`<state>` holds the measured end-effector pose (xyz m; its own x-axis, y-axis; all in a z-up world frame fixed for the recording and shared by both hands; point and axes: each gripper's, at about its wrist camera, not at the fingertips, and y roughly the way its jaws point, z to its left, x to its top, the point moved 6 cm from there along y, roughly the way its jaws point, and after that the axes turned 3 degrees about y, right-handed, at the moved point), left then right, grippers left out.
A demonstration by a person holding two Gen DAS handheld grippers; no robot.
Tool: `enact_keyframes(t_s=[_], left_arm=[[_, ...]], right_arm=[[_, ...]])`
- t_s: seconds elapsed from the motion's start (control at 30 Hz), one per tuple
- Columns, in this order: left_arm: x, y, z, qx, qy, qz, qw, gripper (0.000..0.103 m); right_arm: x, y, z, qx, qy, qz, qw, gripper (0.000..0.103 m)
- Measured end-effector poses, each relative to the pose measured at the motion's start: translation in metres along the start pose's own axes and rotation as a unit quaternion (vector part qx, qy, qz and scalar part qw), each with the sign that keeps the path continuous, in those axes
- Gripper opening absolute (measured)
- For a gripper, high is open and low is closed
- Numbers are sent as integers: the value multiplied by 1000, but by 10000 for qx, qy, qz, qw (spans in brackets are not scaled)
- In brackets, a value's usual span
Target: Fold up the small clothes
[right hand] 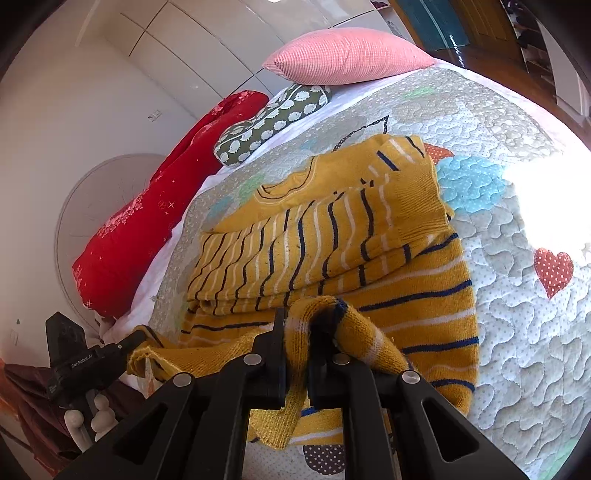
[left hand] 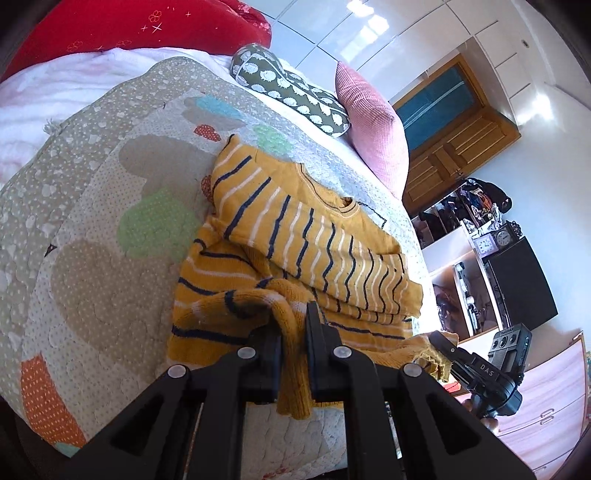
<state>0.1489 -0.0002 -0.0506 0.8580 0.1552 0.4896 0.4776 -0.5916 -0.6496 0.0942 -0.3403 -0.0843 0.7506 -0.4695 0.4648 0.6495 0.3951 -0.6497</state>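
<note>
- Patchwork quilt [left hand: 92, 229] covering the bed, filling most of both wrist views.
- Red cushion [left hand: 122, 26] at upper left of left view; pink pillow [left hand: 373, 125] and green patterned bolster [left hand: 291, 88] near upper centre.
- Yellow striped sweater [left hand: 314, 236] at frame centre on the quilt, partly folded, sleeves laid across the body, neckline away from the cameras.
- Left gripper [left hand: 292, 354] at bottom centre, jaws nearly closed, pinching the sweater's near hem.
- Right gripper [right hand: 297, 354] at bottom centre of its view, likewise clamped on a bunched fold of hem.
</note>
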Motion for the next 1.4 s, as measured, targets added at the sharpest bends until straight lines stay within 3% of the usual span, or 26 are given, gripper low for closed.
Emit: enact_keyframes(t_s=[0.27, 0.6, 1.07, 1.17, 1.23, 1.27, 1.4], left_arm=[[47, 30, -7, 187, 131, 72, 9997, 10], [95, 92, 6, 377, -180, 367, 9985, 10], [134, 154, 21, 900, -277, 592, 9938, 12], [140, 164, 30, 885, -506, 652, 9926, 14], [143, 167, 38, 624, -805, 716, 9922, 17], [146, 165, 41, 465, -963, 687, 9919, 22], [158, 141, 51, 149, -1223, 302, 9919, 40]], right_arm=[[47, 19, 8, -131, 64, -148, 9998, 8], [99, 74, -25, -81, 865, 32, 9962, 8], [144, 135, -56, -125, 1405, 223, 9897, 8], [154, 143, -58, -139, 1454, 199, 9891, 11], [159, 148, -60, -157, 1523, 219, 9880, 15], [160, 150, -62, -130, 1580, 237, 9871, 22], [167, 145, -64, 26, 1734, 93, 9848, 42]])
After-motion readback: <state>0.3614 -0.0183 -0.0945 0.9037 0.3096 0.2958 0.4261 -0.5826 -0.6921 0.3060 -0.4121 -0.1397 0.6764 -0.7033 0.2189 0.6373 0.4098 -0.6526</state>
